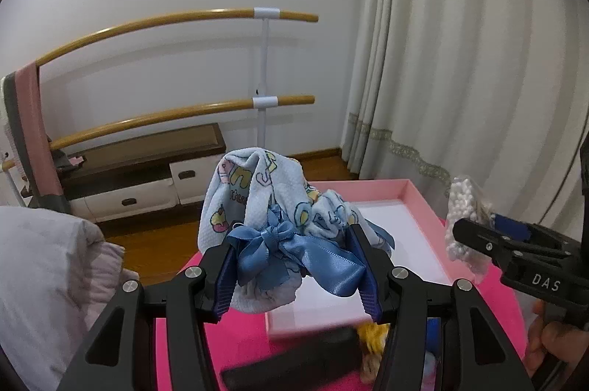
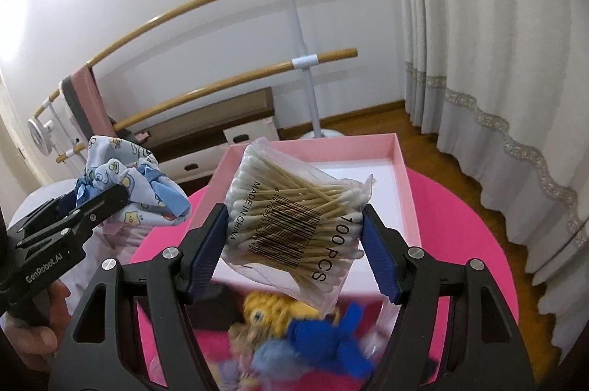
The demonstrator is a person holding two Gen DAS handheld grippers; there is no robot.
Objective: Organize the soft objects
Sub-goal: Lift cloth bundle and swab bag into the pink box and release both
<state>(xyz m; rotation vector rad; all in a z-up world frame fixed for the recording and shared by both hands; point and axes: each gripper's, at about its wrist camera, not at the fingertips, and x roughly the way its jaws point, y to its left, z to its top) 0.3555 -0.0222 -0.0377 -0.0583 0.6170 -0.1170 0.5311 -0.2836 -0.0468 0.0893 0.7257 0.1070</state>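
Left gripper (image 1: pixel 298 277): jaws clamped on the blue printed cloth bundle (image 1: pixel 265 207), held above the pink table (image 1: pixel 235 336).
Right gripper (image 2: pixel 294 244): jaws clamped on the cotton swab bag (image 2: pixel 294 218), held over the pink box (image 2: pixel 401 170).
Below: yarn toys (image 2: pixel 294 336) lay at the box's near edge.
Open room: the box's white floor was bare beyond the bag.
Surroundings: curtain (image 2: pixel 497 60) at right, wooden bars (image 1: pixel 176 23) behind.

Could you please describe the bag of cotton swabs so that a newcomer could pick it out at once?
Start at the round pink table and the open pink box on it. Above the box's near end, the right tool holds the cotton swab bag. It alone is clear plastic, showing wooden sticks and a barcode.
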